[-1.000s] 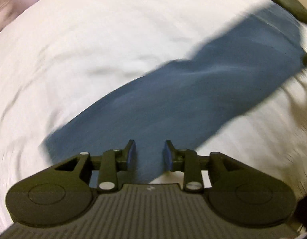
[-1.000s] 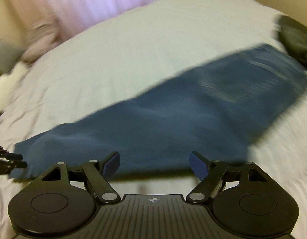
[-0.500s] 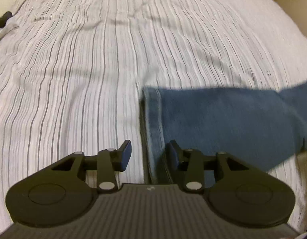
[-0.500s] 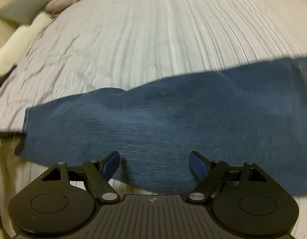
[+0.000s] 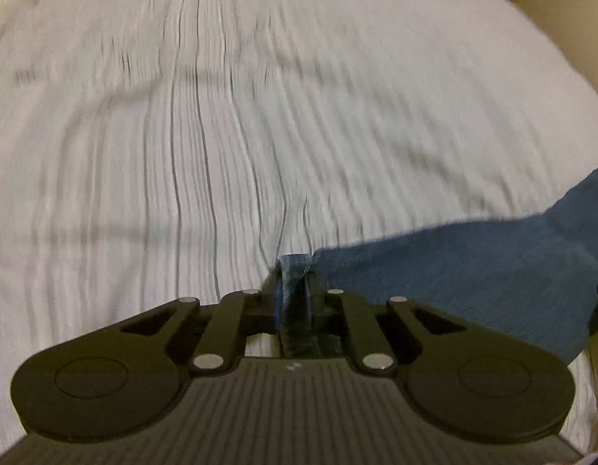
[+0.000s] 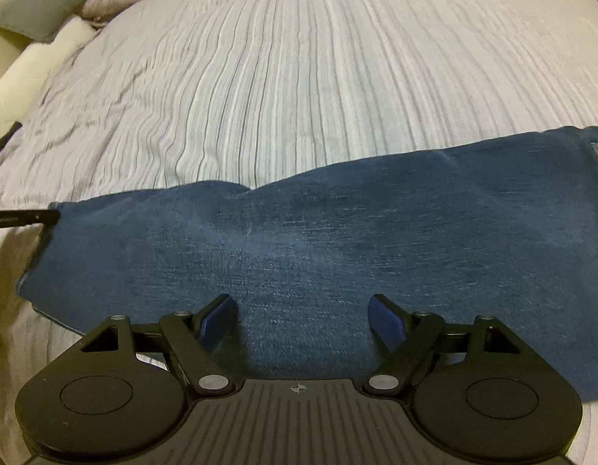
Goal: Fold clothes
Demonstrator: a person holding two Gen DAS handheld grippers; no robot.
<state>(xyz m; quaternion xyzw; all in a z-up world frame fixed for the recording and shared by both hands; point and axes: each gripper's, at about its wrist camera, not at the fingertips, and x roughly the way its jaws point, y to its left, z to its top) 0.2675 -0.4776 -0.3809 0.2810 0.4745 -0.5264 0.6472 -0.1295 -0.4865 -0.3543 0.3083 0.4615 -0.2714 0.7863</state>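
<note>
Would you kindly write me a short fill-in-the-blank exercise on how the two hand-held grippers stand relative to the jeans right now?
1. The left hand-held gripper is shut on the hem of the ____.
2. The right hand-held gripper is ____, over the denim.
3. The jeans lie on a ____ bedspread.

Missing words: jeans; open; striped
</note>
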